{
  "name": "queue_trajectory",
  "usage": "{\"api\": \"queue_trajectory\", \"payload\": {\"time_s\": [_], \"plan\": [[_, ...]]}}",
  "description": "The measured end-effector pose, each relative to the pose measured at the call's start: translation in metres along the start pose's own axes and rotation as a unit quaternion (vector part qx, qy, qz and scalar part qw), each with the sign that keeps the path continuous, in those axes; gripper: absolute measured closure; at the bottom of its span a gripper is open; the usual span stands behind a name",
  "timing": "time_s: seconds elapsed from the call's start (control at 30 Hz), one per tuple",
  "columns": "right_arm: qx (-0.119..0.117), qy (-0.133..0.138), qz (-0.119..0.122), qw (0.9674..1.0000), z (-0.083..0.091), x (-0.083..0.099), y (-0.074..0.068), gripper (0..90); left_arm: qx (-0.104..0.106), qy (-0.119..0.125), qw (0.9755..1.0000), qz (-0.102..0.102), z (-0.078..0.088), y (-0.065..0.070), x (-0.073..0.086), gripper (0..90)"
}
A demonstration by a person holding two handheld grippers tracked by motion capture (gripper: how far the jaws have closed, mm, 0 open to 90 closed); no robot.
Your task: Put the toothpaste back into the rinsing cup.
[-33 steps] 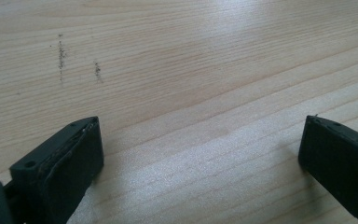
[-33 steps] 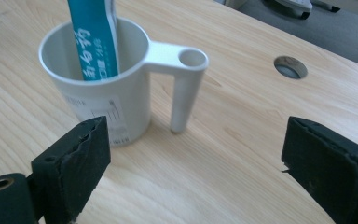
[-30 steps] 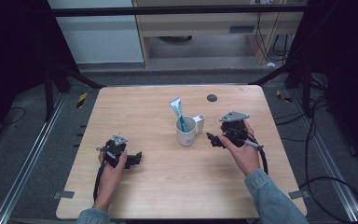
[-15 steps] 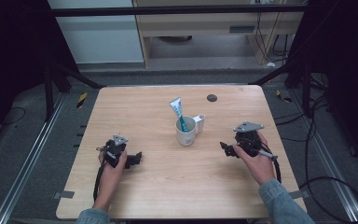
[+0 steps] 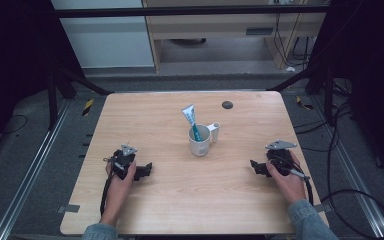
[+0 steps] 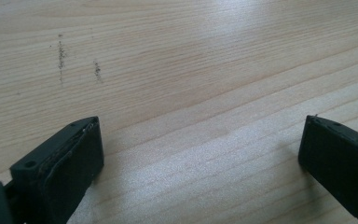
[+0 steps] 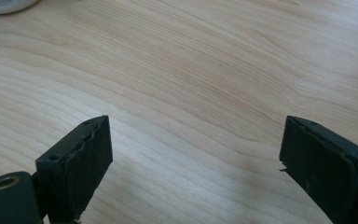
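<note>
The white mug (image 5: 200, 143) stands well apart, between the left hand-held gripper (image 5: 146, 171) and right hand-held gripper (image 5: 254, 166), both spread apart.

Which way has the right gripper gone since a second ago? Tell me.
Yes. The right gripper has drawn back from the white mug, toward the table's right edge and nearer the person, jaws open.

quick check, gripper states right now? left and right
Left gripper: open, jaws wide apart, nothing between them, over bare table.
Right gripper: open, jaws wide apart, holding nothing.
</note>
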State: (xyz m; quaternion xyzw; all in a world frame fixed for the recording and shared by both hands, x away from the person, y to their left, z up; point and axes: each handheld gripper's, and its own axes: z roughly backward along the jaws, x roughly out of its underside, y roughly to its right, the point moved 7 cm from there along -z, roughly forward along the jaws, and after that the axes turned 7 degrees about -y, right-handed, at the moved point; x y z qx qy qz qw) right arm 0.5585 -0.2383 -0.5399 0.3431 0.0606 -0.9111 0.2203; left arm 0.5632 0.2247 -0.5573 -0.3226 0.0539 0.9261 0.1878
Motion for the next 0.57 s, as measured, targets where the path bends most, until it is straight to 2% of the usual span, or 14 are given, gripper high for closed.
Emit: {"api": "queue_trajectory", "payload": {"time_s": [0.13, 0.3, 0.47, 0.57], "plan": [[0.004, 0.006, -0.026, 0.9996, -0.005, 0.008, 0.010, 8.8, 0.000, 0.000, 1.0000, 0.000, 0.000, 0.000, 0.000, 0.0], [0.006, -0.005, -0.040, 0.9992, -0.012, 0.015, 0.015, 6.2, 0.000, 0.000, 1.0000, 0.000, 0.000, 0.000, 0.000, 0.0], [0.019, -0.012, -0.052, 0.9984, -0.014, 0.016, 0.019, 0.6, 0.000, 0.000, 1.0000, 0.000, 0.000, 0.000, 0.000, 0.0], [0.027, -0.013, -0.062, 0.9977, -0.014, 0.016, 0.021, 0.5, -0.001, 0.000, 1.0000, 0.000, 0.000, 0.000, 0.000, 0.0]]}}
